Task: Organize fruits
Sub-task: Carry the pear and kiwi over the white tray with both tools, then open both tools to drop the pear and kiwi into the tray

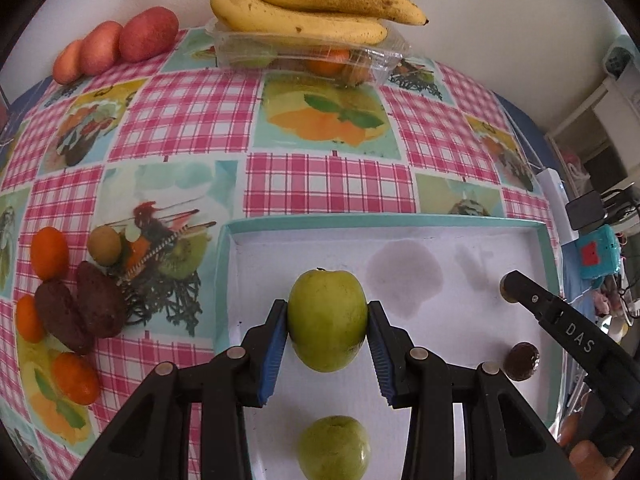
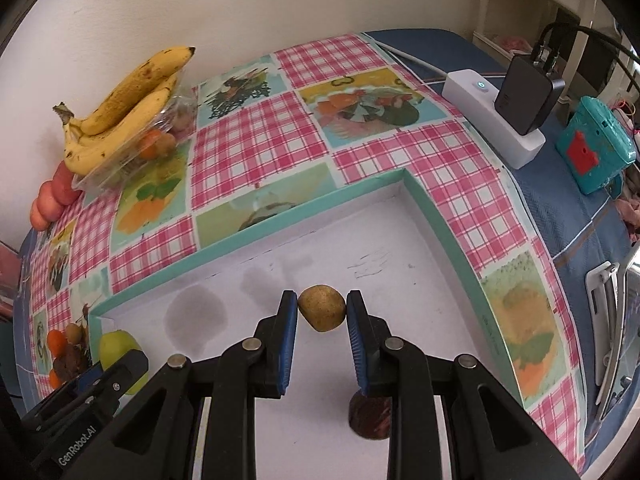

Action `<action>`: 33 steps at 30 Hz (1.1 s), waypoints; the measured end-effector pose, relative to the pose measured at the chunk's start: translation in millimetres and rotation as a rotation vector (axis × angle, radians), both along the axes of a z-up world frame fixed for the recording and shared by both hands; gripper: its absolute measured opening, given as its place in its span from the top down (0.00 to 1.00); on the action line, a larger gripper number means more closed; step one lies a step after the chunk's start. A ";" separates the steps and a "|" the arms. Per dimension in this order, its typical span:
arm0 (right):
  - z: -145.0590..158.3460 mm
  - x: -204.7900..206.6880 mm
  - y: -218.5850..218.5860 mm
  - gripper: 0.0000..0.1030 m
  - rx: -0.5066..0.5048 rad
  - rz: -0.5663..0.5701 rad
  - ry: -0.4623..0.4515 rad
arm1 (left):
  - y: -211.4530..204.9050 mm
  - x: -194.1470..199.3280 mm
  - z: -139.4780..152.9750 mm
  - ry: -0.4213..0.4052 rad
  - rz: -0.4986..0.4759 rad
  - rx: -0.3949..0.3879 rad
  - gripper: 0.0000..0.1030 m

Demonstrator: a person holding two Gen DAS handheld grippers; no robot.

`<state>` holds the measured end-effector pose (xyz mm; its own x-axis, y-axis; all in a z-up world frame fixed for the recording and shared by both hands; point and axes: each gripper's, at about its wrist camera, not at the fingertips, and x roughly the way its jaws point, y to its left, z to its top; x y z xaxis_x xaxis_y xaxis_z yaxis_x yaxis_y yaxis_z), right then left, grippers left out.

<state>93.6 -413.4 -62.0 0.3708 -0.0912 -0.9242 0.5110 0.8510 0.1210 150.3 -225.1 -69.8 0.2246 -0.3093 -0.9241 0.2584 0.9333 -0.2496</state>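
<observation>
My left gripper (image 1: 327, 322) is shut on a green apple (image 1: 327, 316) and holds it above the white floor of a teal-rimmed tray (image 1: 380, 222). A second green apple (image 1: 335, 448) lies in the tray below it. My right gripper (image 2: 322, 312) is shut on a small brown kiwi (image 2: 322, 307) above the same tray (image 2: 256, 224). A dark avocado (image 2: 370, 416) lies in the tray under the right gripper; it also shows in the left wrist view (image 1: 521, 361). The held apple shows at the left of the right wrist view (image 2: 116, 346).
Left of the tray lie two avocados (image 1: 80, 312), several tangerines (image 1: 50, 254) and a kiwi (image 1: 104, 246). Bananas (image 1: 312, 8) rest on a clear plastic box (image 1: 308, 50) of fruit by the wall, red fruits (image 1: 120, 40) beside it. A power strip (image 2: 492, 120) and a teal box (image 2: 596, 148) sit at the right.
</observation>
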 end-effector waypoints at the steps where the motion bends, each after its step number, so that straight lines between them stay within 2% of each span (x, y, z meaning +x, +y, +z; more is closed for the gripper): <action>1: -1.2 0.3 -1.2 0.74 0.003 -0.001 0.001 | -1.1 -0.2 -0.7 -0.004 0.000 0.004 0.60; 14: -6.6 -0.4 -3.6 0.74 0.009 0.006 0.016 | -6.5 -0.7 0.5 -0.012 -0.019 0.024 0.58; 16: -5.9 -0.8 -5.0 0.73 0.012 0.002 0.018 | -7.6 -2.5 5.5 -0.026 -0.029 0.029 0.52; 18: -4.8 -1.6 -5.6 0.62 0.016 0.002 0.022 | -8.2 -4.7 10.5 -0.038 -0.040 0.030 0.48; 19: -4.2 -1.9 -5.7 0.51 0.015 0.004 0.021 | -7.9 -5.8 13.1 -0.040 -0.041 0.031 0.47; 23: -1.0 -4.0 -5.3 0.49 0.009 0.002 0.021 | -2.1 -10.2 20.1 -0.038 -0.037 0.034 0.45; 25: 1.8 -4.9 -5.3 0.45 0.001 0.004 0.024 | 2.0 -11.7 22.9 -0.041 -0.025 0.044 0.37; 29: 9.8 -8.9 -3.6 0.28 -0.016 0.006 0.023 | 17.7 -13.7 29.4 -0.055 -0.001 0.052 0.26; 33: 19.4 -17.3 3.2 0.23 -0.036 0.024 0.019 | 38.7 -16.6 37.1 -0.086 0.035 0.081 0.14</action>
